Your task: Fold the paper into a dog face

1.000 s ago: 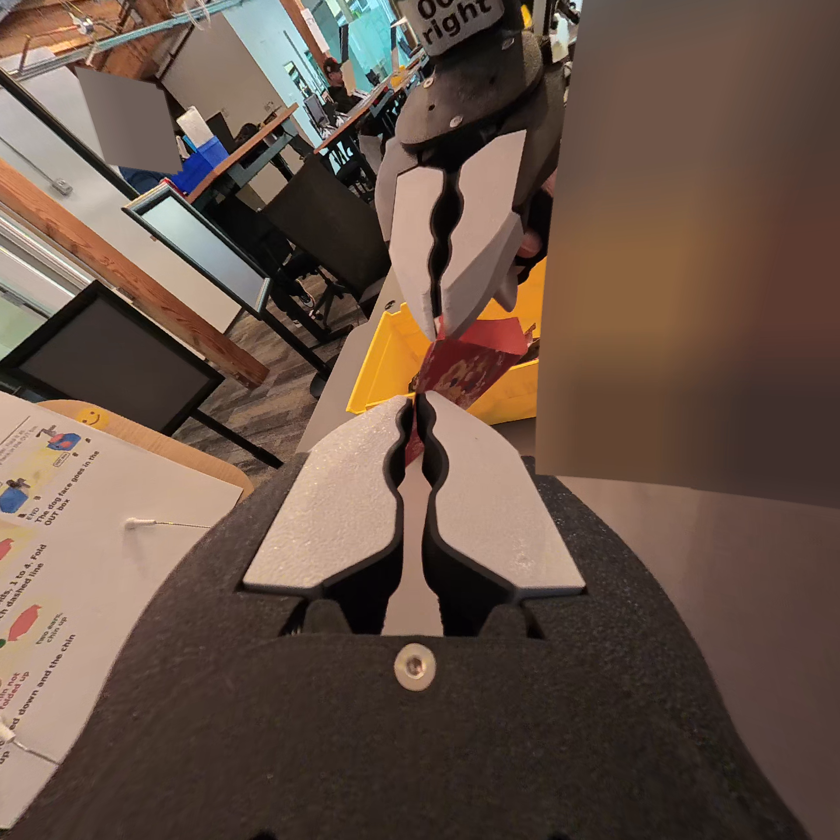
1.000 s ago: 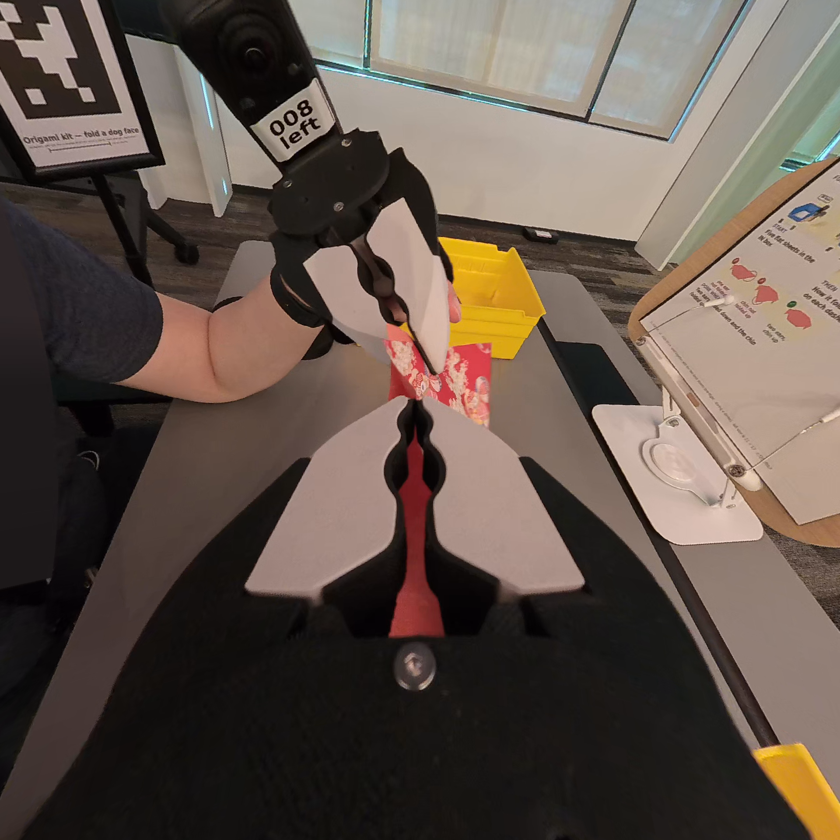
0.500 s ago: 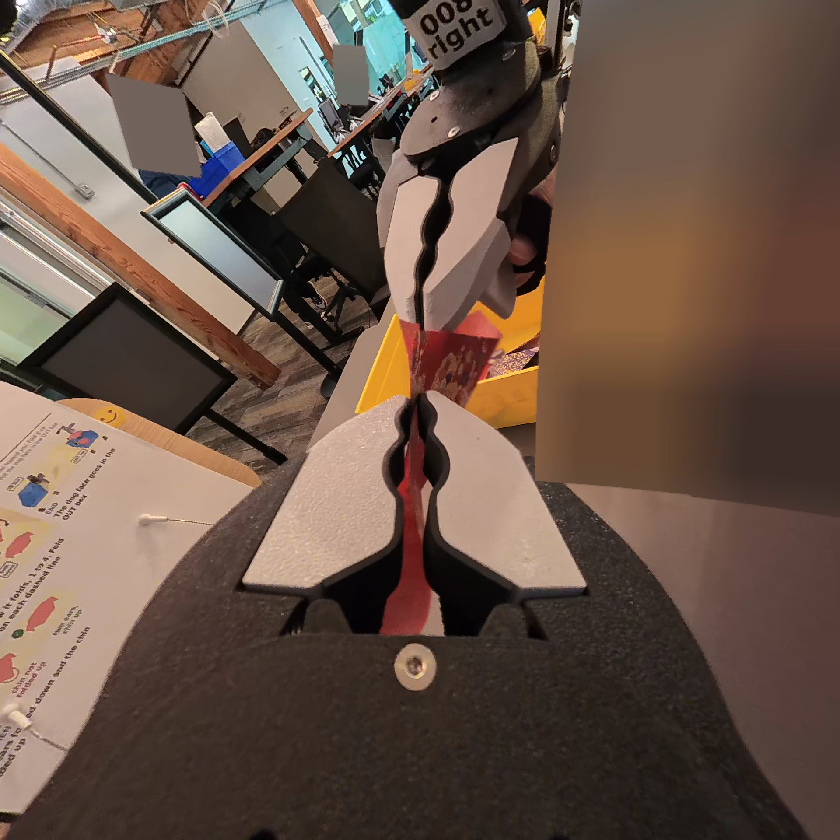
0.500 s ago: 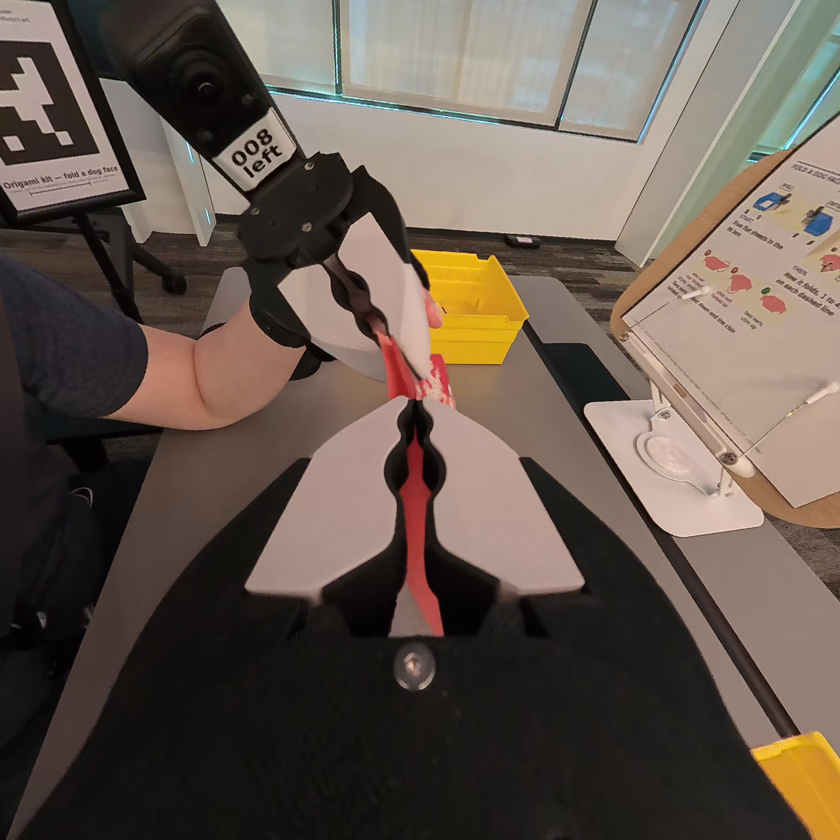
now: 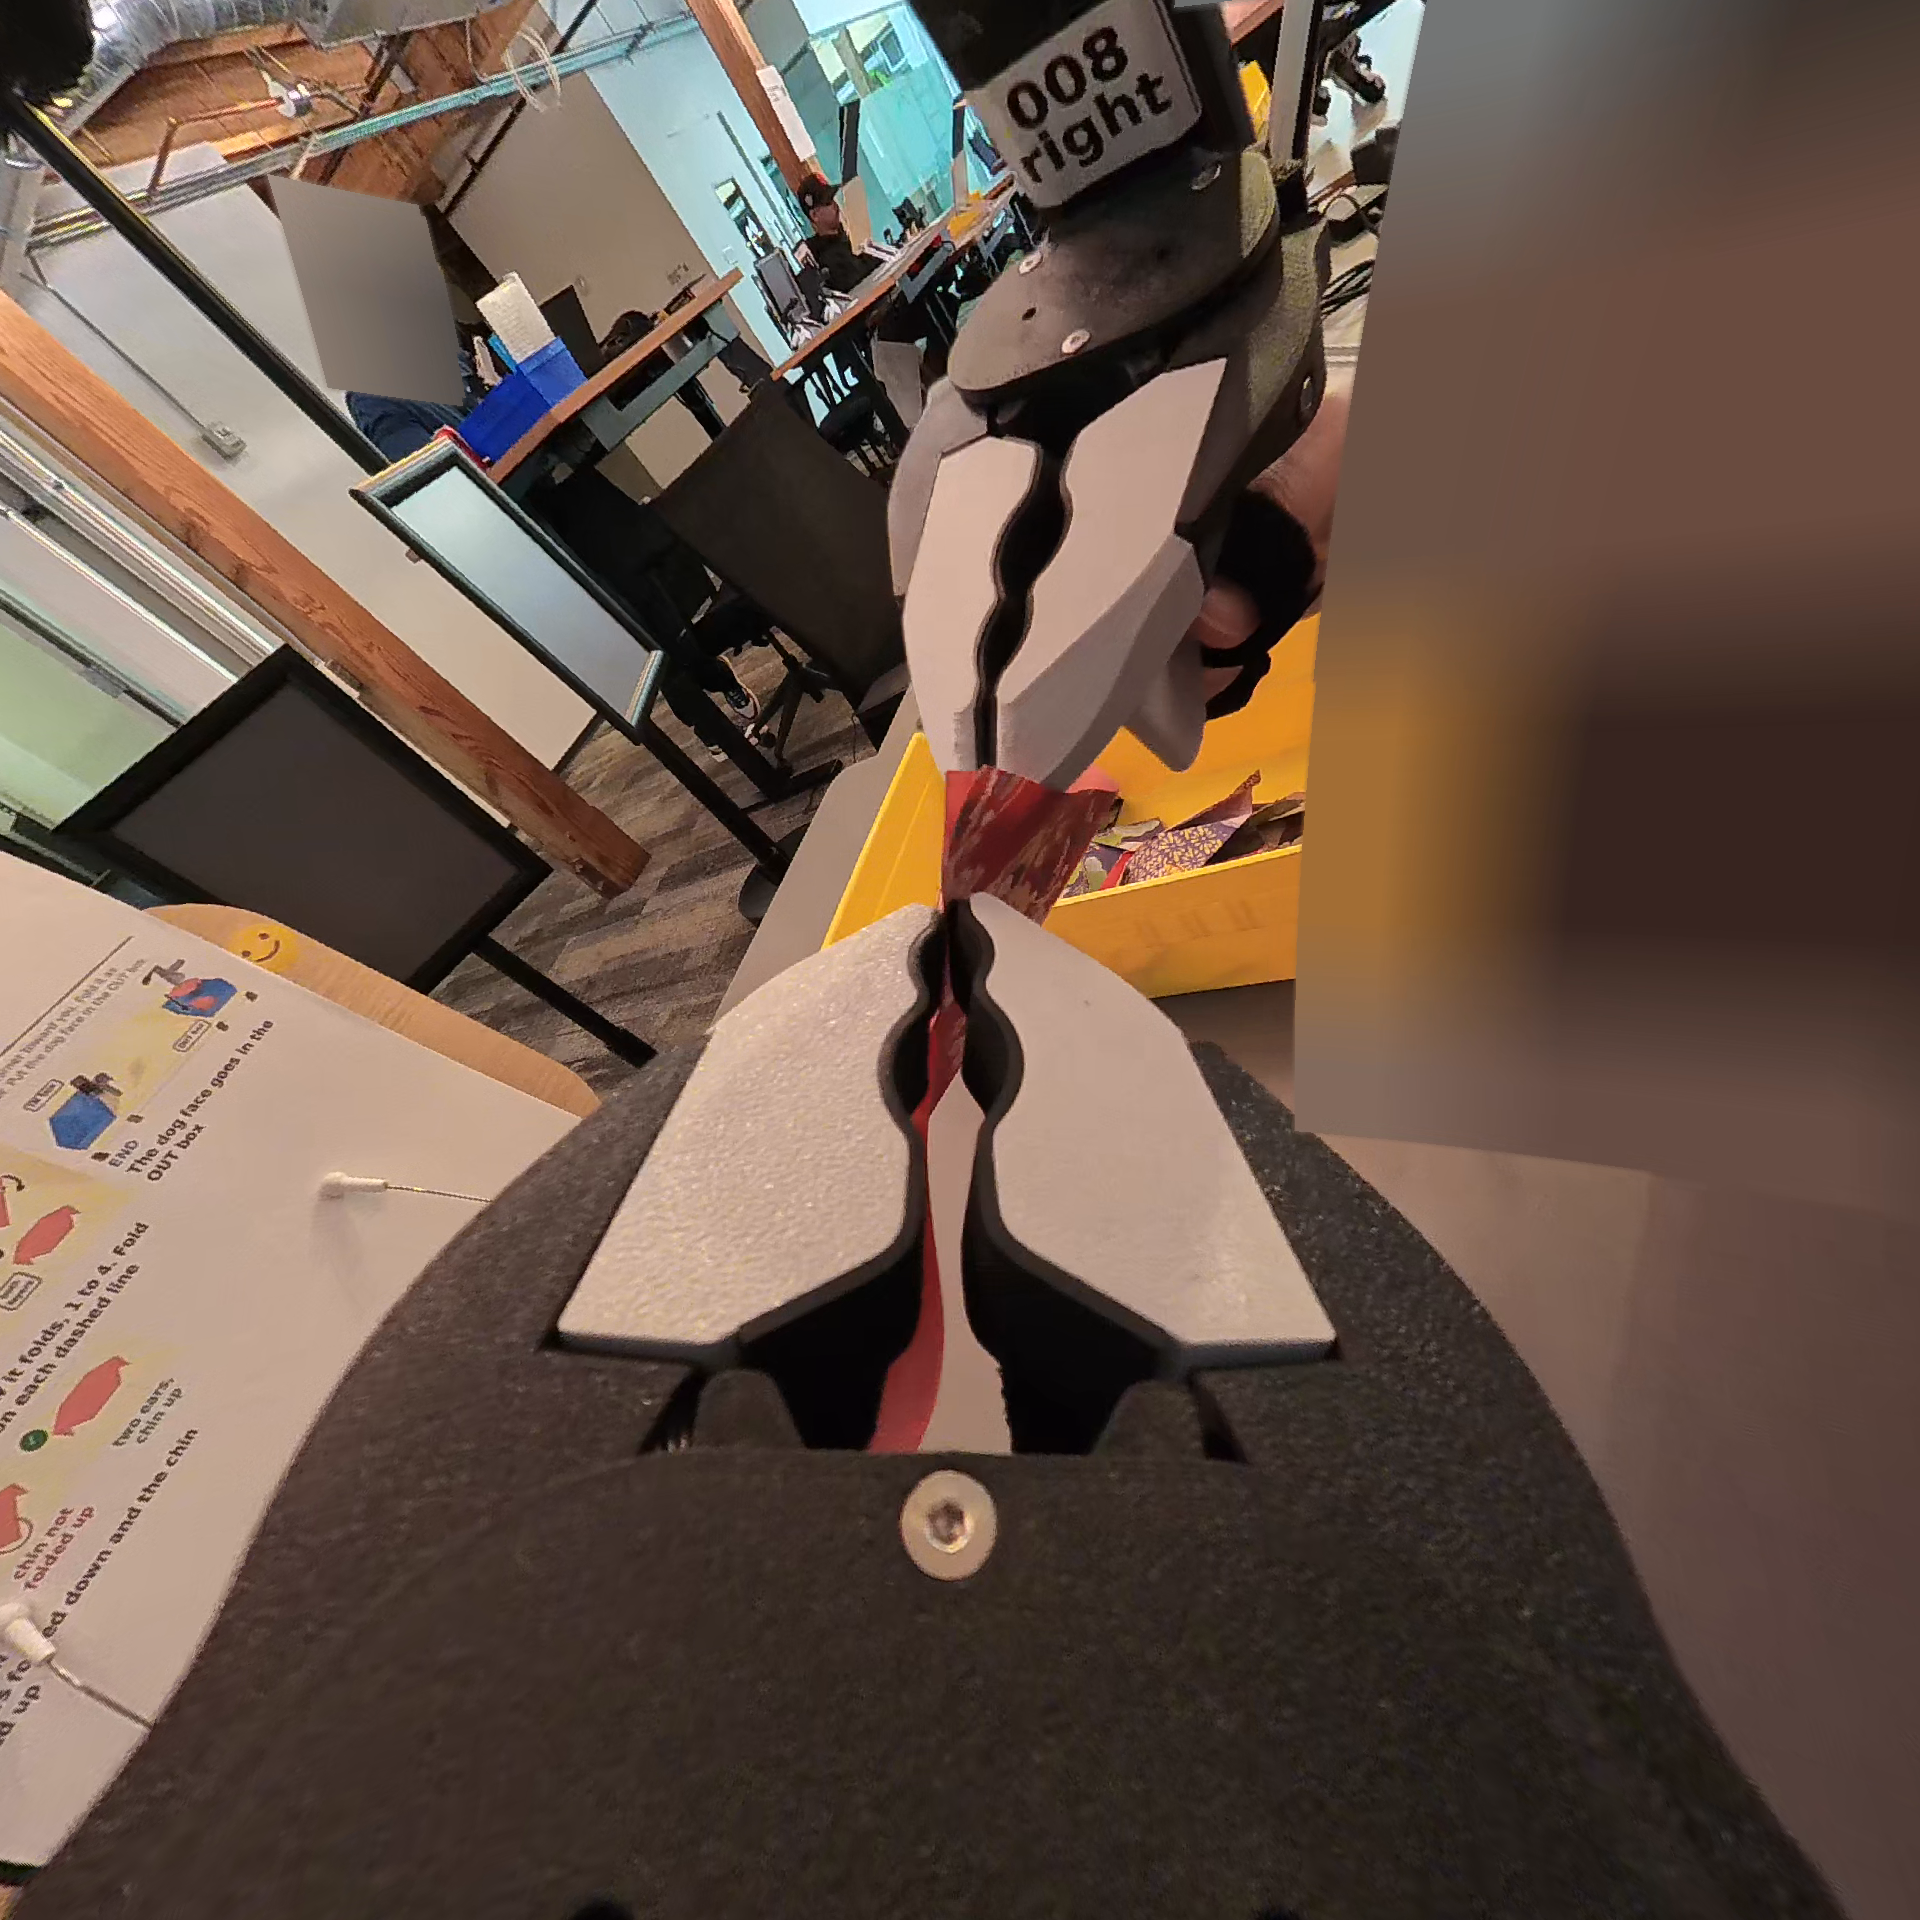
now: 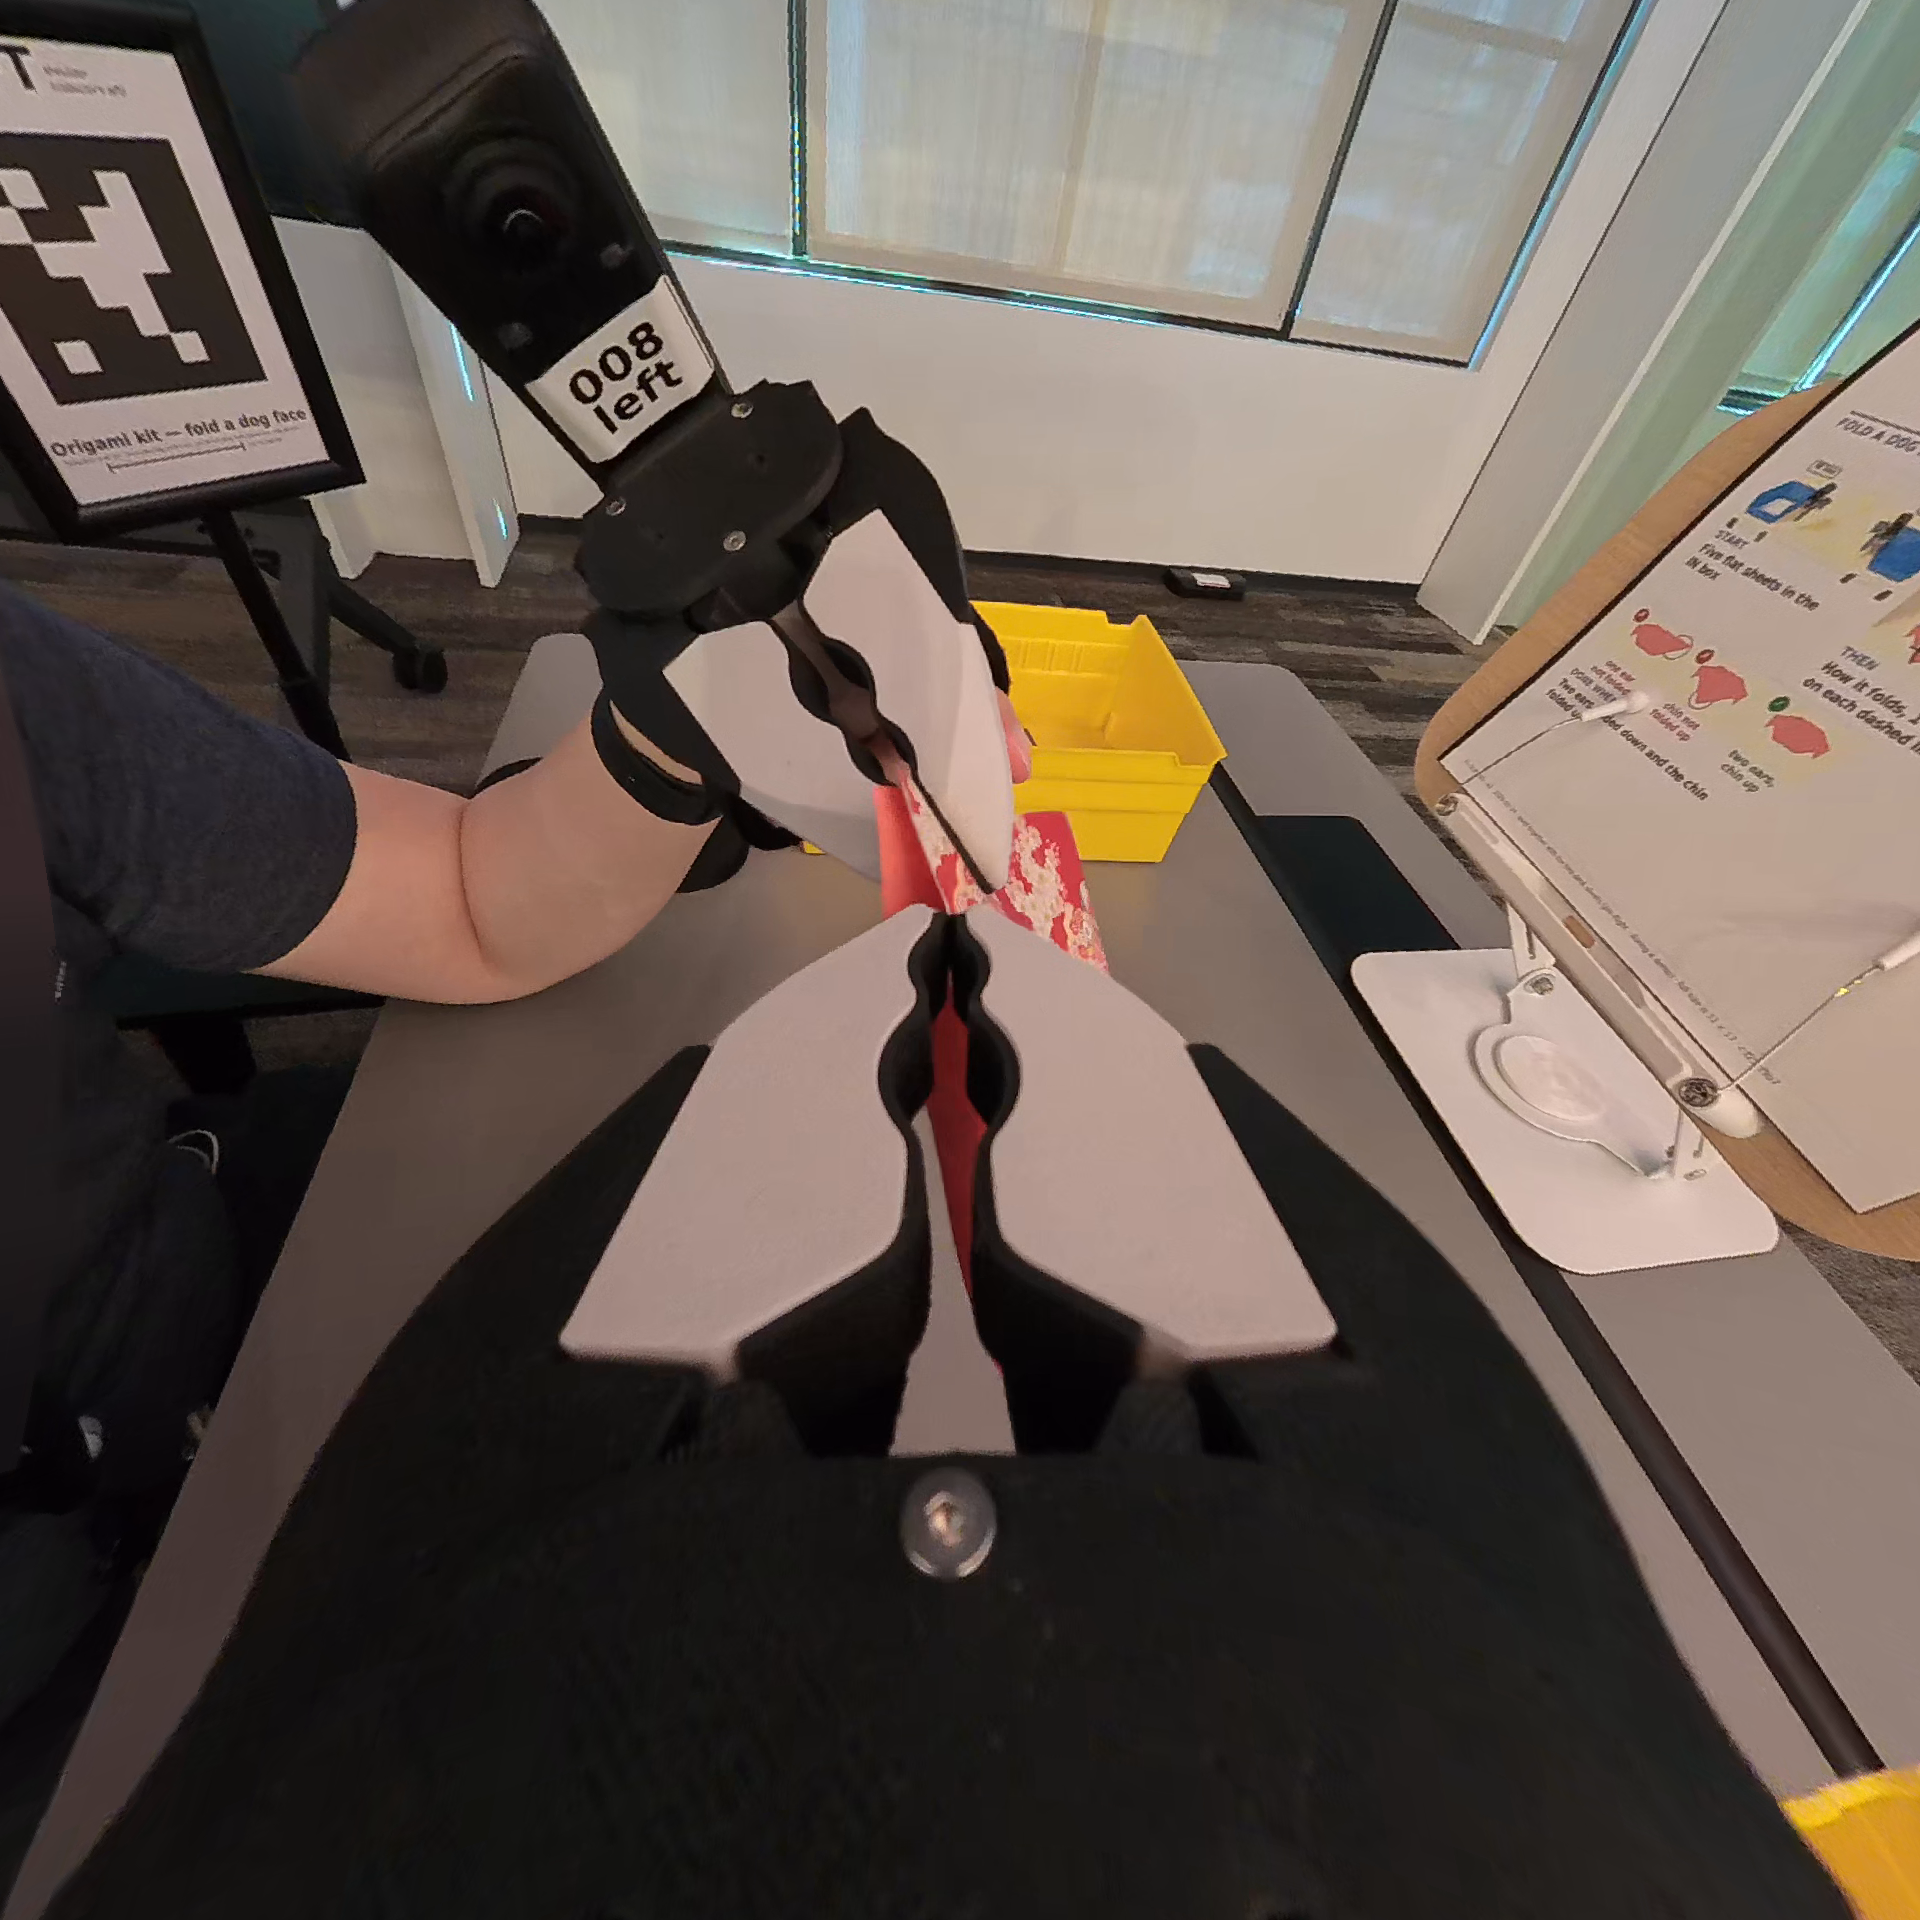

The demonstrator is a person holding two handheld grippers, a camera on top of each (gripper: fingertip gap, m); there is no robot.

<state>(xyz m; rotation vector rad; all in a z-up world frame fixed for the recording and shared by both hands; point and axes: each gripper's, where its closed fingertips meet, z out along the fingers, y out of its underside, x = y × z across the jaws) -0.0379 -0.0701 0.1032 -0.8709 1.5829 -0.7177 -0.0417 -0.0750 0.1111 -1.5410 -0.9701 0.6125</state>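
So your red patterned paper (image 6: 1044,902) is up in the air over the grey table (image 6: 582,1039), stretched between both tools, not lying on anything. Its long axis runs pretty much straight from one set of tips to the other, and in the right wrist view it points away from you toward the yellow bin (image 6: 1117,727) at the far end. It looks part-folded already, but I can't tell how many creases are in.

Your left gripper (image 6: 961,868) is clamped down on the far, upper edge, and your right gripper (image 6: 951,930) is pinched tight on the near, lower end, with the red sheet running back through the gap between its fingers. Neither one is nearer really: the tips almost meet, with only a short stretch of paper showing between them. My guess is that's what the next move hangs on. Any fold has to happen across that short span, so you'd probably need to let go with one side and re-grip further out.

Off to your right there's the instruction sheet (image 6: 1704,831) on its stand, and another yellow bin (image 5: 1143,914) holding paper pieces shows in the left wrist view
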